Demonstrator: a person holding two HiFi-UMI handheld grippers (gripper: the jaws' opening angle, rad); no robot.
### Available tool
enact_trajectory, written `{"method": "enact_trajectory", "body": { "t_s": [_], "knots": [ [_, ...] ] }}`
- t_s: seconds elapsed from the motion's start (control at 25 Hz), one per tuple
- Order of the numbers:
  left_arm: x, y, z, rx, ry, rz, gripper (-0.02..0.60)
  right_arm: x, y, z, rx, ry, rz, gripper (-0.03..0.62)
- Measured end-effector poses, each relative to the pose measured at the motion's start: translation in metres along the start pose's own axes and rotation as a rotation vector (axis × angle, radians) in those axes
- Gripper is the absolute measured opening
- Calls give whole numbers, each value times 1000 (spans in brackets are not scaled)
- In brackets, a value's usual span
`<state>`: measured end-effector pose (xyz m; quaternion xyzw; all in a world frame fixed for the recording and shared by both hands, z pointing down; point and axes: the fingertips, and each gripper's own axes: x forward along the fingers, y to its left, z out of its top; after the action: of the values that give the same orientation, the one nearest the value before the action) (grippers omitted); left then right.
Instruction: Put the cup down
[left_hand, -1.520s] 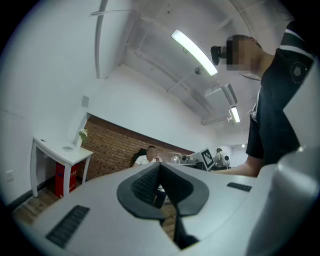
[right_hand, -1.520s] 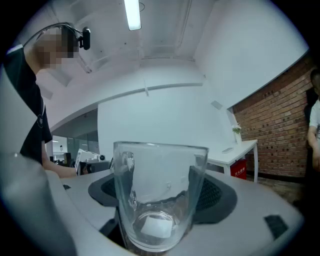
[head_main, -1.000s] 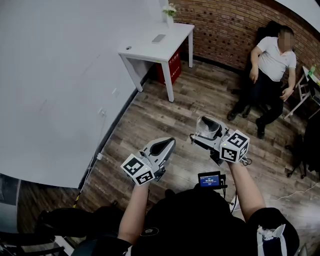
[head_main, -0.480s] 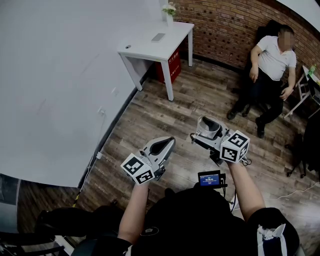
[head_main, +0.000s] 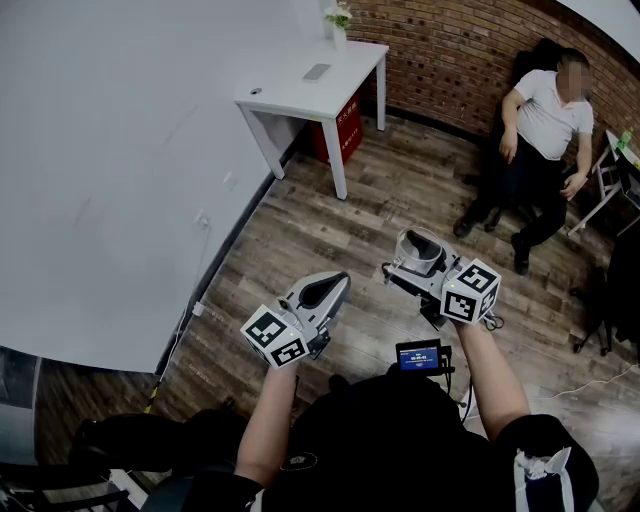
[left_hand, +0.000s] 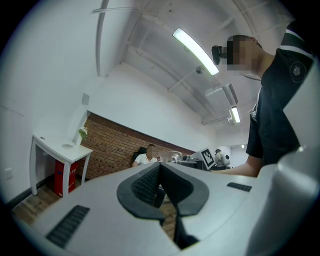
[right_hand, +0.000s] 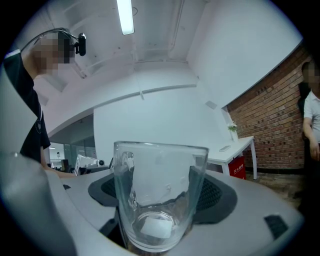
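Observation:
A clear glass cup (right_hand: 159, 195) stands upright between the jaws of my right gripper (right_hand: 160, 200), which is shut on it; its rim faces up and it looks empty. From the head view the cup (head_main: 420, 250) shows at the tip of the right gripper (head_main: 425, 262), held in the air above the wooden floor. My left gripper (head_main: 322, 293) hangs beside it to the left, jaws pressed together with nothing between them; in its own view the dark pads (left_hand: 150, 186) meet in a closed line.
A white table (head_main: 300, 98) with a small plant (head_main: 340, 20) and a red box (head_main: 345, 130) beneath stands far ahead by the brick wall (head_main: 460, 50). A person (head_main: 540, 130) sits at the right. A large white surface (head_main: 110, 170) fills the left.

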<state>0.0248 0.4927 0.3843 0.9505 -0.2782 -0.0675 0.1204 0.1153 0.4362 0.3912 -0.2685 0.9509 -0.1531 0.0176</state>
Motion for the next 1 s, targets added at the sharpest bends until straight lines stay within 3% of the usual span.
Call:
{"method": "enact_trajectory", "body": {
  "t_s": [0.16, 0.52, 1.0],
  "knots": [
    [3, 0, 2, 31, 6, -12, 8, 0, -2, 1, 0, -2, 0, 405],
    [24, -1, -5, 0, 5, 26, 8, -18, -22, 2, 8, -6, 7, 405],
    [68, 5, -12, 12, 3, 115, 9, -56, -82, 1, 56, -19, 12, 405]
  ]
}}
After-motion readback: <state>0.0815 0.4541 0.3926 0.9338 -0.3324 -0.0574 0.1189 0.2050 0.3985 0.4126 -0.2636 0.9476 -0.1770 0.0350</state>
